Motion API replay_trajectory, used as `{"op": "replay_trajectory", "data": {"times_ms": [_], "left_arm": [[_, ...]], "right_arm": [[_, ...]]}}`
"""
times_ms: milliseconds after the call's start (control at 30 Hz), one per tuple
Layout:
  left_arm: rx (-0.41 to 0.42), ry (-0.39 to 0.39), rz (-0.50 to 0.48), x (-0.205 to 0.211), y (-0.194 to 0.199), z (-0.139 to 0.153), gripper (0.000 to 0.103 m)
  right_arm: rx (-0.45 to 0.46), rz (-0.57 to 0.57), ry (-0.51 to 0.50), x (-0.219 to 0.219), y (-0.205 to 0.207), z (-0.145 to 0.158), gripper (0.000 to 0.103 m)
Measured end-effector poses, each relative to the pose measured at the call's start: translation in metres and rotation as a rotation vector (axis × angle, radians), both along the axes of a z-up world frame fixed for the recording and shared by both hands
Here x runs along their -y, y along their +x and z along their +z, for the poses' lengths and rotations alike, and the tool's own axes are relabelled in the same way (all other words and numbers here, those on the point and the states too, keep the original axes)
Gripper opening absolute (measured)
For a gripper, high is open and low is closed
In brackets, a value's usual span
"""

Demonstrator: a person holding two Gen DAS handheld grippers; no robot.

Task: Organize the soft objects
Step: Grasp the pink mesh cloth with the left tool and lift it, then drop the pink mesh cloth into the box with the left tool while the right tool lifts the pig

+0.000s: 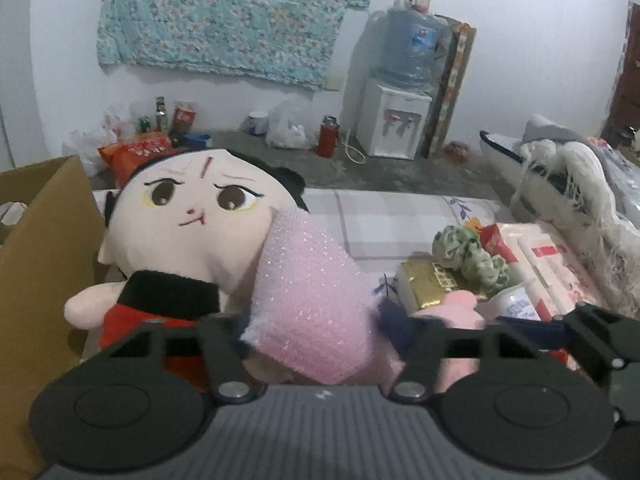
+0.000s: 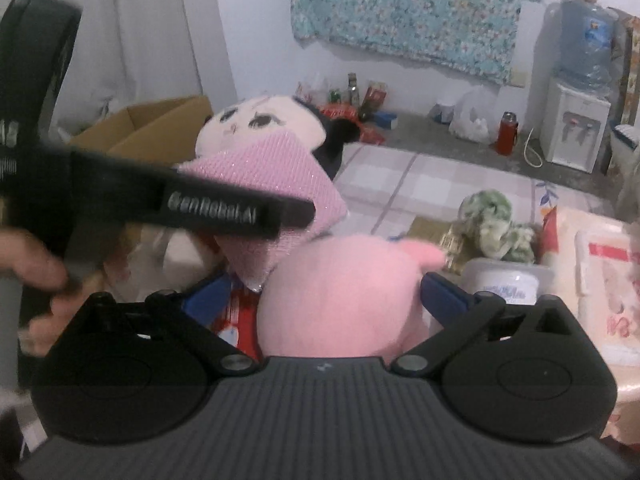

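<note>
A big-headed plush doll [image 1: 188, 216] with a cream face, black hair and red clothes leans by a cardboard box [image 1: 44, 248]. My left gripper [image 1: 316, 332] is shut on a pink glittery sponge cloth [image 1: 312, 292], held in front of the doll. My right gripper [image 2: 332, 292] is shut on a pink plush toy [image 2: 340, 296]; the same toy shows in the left wrist view [image 1: 456, 308]. The left gripper [image 2: 296, 216] crosses the right wrist view with the pink cloth [image 2: 264, 184]. The doll [image 2: 264, 124] stands behind.
A green and white fluffy toy [image 1: 472, 260], a gold packet [image 1: 428, 284], a white tub [image 2: 508, 280] and tissue packs [image 1: 548, 264] lie on the checked bed sheet [image 1: 384, 220]. A tasselled blanket [image 1: 576, 208] lies at right. A water dispenser [image 1: 396, 124] and bottles stand by the wall.
</note>
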State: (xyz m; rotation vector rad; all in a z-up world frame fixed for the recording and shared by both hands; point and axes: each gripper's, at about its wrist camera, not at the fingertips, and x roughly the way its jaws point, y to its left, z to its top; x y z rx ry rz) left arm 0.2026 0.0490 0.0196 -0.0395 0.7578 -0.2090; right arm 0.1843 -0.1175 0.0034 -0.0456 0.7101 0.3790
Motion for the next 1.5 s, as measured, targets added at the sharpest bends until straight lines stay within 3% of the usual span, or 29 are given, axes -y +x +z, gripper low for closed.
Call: {"op": "replay_trajectory", "data": {"times_ms": [100,433,600,867,1067,1500], "left_arm": [[-0.027,-0.036,0.008,-0.005,-0.001,-0.002,0.034],[0.139,-0.063,-0.014,-0.007,-0.027,0.027,0.032],[0.154,-0.12,-0.006,-0.018,-0.039,0.034,0.032],[0.168,-0.179,0.006,-0.027,-0.046,0.036,0.033],[0.186,-0.16,-0.011,-0.018,-0.054,0.032,0.033],[0.325,-0.175,-0.012,-0.028,-0.078,0.067,0.033]], "right_arm": [[0.001,0.004,-0.045,-0.002,0.001,-0.003,0.102],[-0.047,-0.059,-0.03,0.013,0.01,-0.016,0.102],[-0.054,-0.084,0.001,0.017,0.012,-0.02,0.102],[-0.027,-0.084,-0.044,0.012,0.011,-0.028,0.102],[-0.028,-0.139,0.061,0.027,0.008,-0.024,0.086],[-0.089,-0.21,0.4,0.082,-0.001,-0.015,0.084]]}}
